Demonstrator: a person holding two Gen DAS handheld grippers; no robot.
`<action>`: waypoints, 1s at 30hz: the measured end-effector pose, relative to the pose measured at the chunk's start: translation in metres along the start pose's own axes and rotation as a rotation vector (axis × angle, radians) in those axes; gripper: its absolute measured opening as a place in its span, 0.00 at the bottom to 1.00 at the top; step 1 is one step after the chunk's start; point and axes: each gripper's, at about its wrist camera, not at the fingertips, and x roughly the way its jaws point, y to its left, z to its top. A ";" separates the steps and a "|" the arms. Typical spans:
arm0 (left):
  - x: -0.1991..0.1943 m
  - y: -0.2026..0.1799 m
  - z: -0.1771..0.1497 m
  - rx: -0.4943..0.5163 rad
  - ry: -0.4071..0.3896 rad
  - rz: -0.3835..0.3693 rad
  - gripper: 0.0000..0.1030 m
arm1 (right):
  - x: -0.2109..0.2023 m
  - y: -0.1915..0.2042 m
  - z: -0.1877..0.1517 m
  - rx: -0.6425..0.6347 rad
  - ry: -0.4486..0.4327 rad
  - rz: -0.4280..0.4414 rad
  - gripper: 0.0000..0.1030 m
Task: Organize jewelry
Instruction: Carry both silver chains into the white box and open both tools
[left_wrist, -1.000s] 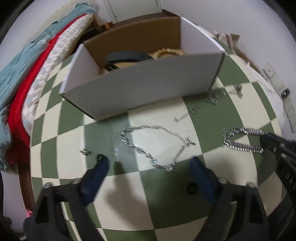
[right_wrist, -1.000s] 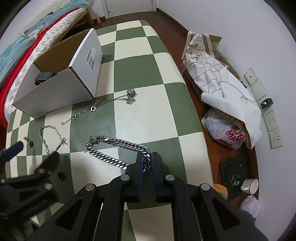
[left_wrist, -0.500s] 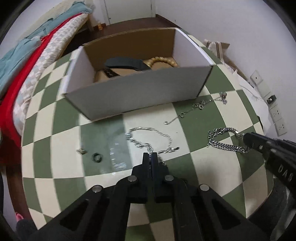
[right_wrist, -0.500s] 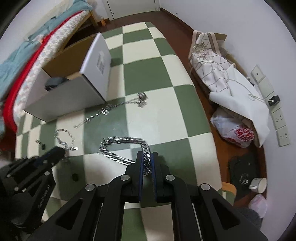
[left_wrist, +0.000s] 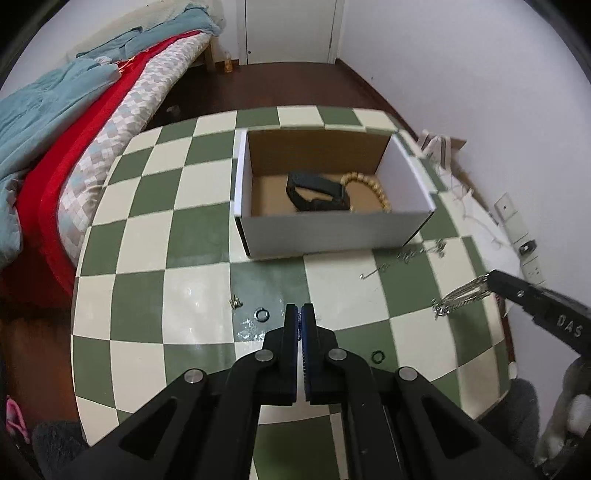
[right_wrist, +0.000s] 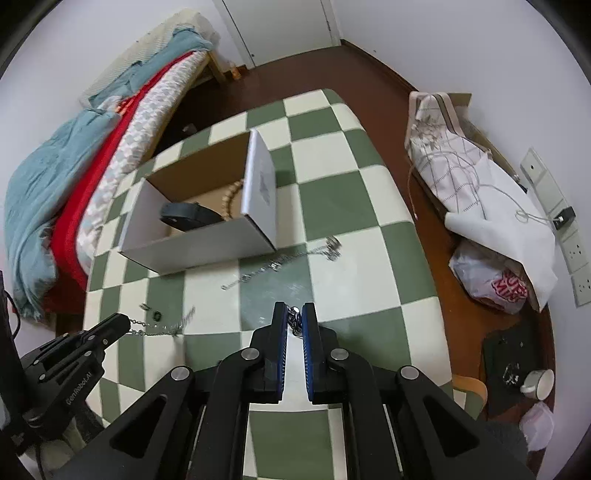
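A white cardboard box (left_wrist: 332, 230) (right_wrist: 199, 247) stands on the green-and-cream checked table; a black band (left_wrist: 317, 190) and a beaded bracelet (left_wrist: 369, 186) lie in it. My left gripper (left_wrist: 300, 310) is shut on a thin silver chain, which the right wrist view shows hanging from it (right_wrist: 159, 326), lifted off the table. My right gripper (right_wrist: 294, 314) is shut on a heavy silver curb chain (right_wrist: 294, 321), seen dangling in the left wrist view (left_wrist: 461, 297). A third thin chain (left_wrist: 406, 258) (right_wrist: 288, 258) lies on the table by the box.
Two small dark rings (left_wrist: 261, 314) (left_wrist: 378, 356) and a tiny clasp (left_wrist: 235, 302) lie on the table. A bed with red and teal covers (left_wrist: 74, 122) is at the left. Bags and cloth (right_wrist: 480, 206) lie on the floor at the right.
My left gripper shut on the thin chain and lifted it. My right gripper lifted the heavy chain off the table. Both views pulled back and up from the table.
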 end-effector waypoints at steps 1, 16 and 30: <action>-0.005 0.001 0.003 -0.005 -0.007 -0.012 0.00 | -0.003 0.002 0.002 -0.003 -0.003 0.007 0.08; -0.071 -0.001 0.072 0.015 -0.159 -0.080 0.00 | -0.057 0.047 0.054 -0.083 -0.089 0.106 0.08; -0.019 0.015 0.163 0.006 -0.110 -0.098 0.00 | -0.020 0.084 0.153 -0.111 -0.068 0.079 0.07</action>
